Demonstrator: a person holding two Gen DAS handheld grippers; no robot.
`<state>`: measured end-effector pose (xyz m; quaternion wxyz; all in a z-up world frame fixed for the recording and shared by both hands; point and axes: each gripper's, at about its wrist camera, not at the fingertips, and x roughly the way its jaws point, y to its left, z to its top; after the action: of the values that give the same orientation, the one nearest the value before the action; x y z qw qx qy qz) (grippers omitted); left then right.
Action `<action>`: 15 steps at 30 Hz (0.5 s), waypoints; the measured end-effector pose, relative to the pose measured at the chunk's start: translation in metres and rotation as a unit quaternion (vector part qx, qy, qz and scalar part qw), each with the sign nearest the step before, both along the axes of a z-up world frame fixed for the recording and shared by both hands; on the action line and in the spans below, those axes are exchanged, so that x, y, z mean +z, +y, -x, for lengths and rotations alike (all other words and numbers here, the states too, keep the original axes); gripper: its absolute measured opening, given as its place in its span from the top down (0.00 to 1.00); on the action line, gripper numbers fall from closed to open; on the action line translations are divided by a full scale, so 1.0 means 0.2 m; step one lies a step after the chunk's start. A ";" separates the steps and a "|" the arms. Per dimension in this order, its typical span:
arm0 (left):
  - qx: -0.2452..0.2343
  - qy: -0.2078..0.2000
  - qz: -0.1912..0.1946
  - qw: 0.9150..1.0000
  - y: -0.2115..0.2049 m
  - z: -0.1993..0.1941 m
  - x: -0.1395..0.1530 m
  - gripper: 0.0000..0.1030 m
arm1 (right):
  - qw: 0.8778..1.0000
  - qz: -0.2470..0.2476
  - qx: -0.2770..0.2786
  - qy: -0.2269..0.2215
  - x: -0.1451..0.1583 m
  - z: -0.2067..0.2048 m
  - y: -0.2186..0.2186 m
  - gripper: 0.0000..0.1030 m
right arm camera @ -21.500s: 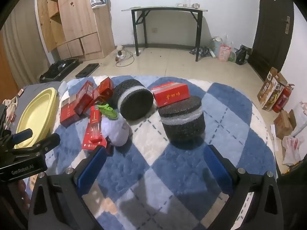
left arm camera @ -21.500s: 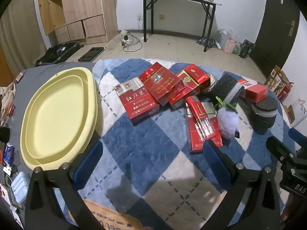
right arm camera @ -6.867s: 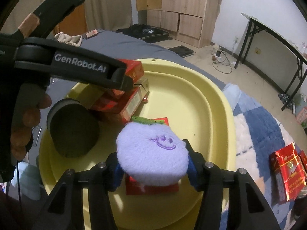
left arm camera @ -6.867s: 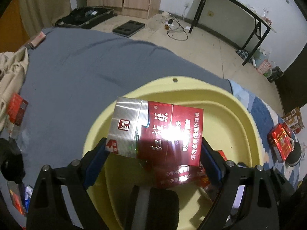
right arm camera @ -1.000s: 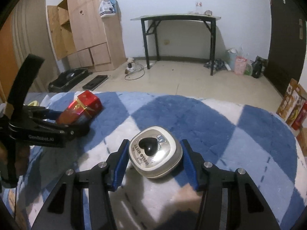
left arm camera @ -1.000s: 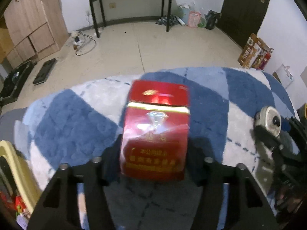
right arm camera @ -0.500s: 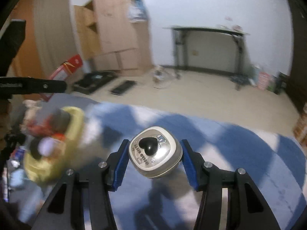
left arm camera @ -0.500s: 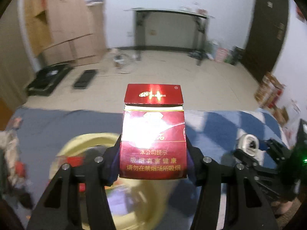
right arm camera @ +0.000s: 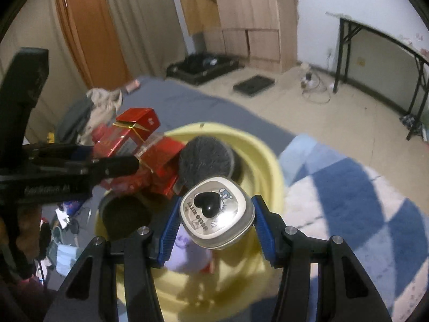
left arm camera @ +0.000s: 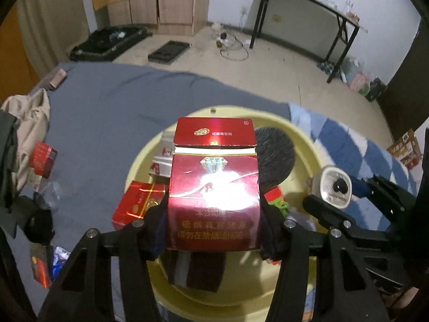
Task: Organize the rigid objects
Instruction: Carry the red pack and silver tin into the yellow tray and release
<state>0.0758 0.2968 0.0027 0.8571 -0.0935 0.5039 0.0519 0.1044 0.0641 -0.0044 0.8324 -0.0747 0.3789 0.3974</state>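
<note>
My left gripper (left arm camera: pixel 214 222) is shut on a red cigarette box (left arm camera: pixel 214 187) with its lid ajar, held above the yellow tray (left arm camera: pixel 303 134). In the tray lie several red boxes (left arm camera: pixel 136 204), a black foam cylinder (left arm camera: pixel 276 155) and a purple plush toy (right arm camera: pixel 187 252). My right gripper (right arm camera: pixel 217 222) is shut on a small silver tin (right arm camera: pixel 217 214) with a black heart on its lid, over the tray's near right side. A second black cylinder (right arm camera: pixel 126 214) stands at the tray's near left. In the right wrist view the left gripper (right arm camera: pixel 93 166) holds its red box (right arm camera: pixel 128 134) to the left.
The tray rests on a grey sheet (left arm camera: pixel 107 107) beside a blue-and-white checked blanket (right arm camera: pixel 348 201). Clothes (left arm camera: pixel 26 112), a red pack (left arm camera: pixel 43 158) and small clutter lie on the left. A black table (left arm camera: pixel 321 26) and wooden cabinets (left arm camera: pixel 161 0) stand behind on the floor.
Both grippers have swept from over the checked blanket to above the yellow tray, and each still holds its object. The tray and its contents now fill both views.
</note>
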 end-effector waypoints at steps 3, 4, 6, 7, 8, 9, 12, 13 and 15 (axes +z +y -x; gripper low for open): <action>0.005 0.008 0.012 1.000 0.03 -0.03 -0.05 0.45 | 1.000 0.002 -0.004 0.006 -0.04 -0.08 0.07 0.50; 0.005 0.007 0.011 1.000 0.02 -0.03 -0.06 0.45 | 1.000 0.001 -0.006 0.012 -0.05 -0.10 0.08 0.50; 0.006 0.004 0.011 1.000 0.02 -0.04 -0.06 0.45 | 1.000 0.000 -0.007 0.027 -0.09 -0.13 0.13 0.50; 0.008 0.001 0.012 1.000 0.01 -0.04 -0.06 0.44 | 1.000 0.004 -0.007 0.028 -0.11 -0.14 0.15 0.50; 0.010 -0.001 0.011 1.000 0.01 -0.04 -0.07 0.45 | 1.000 0.011 -0.006 0.029 -0.13 -0.15 0.16 0.50; 0.009 -0.003 0.010 1.000 0.01 -0.04 -0.07 0.44 | 0.999 0.014 -0.006 0.029 -0.15 -0.16 0.17 0.50; 0.001 -0.005 0.001 1.000 -0.02 -0.05 -0.07 0.40 | 0.999 0.008 -0.004 0.033 -0.19 -0.16 0.19 0.49; -0.001 -0.006 0.004 1.000 -0.02 -0.04 -0.08 0.36 | 0.999 0.004 -0.004 0.032 -0.20 -0.16 0.19 0.49; -0.003 -0.005 0.001 1.000 -0.04 -0.04 -0.08 0.14 | 0.999 -0.007 -0.004 0.033 -0.20 -0.16 0.19 0.48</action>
<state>0.0837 0.2893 -0.0125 0.8596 -0.0933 0.5000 0.0489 0.1371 0.1017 -0.0453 0.8215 -0.0538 0.4040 0.3988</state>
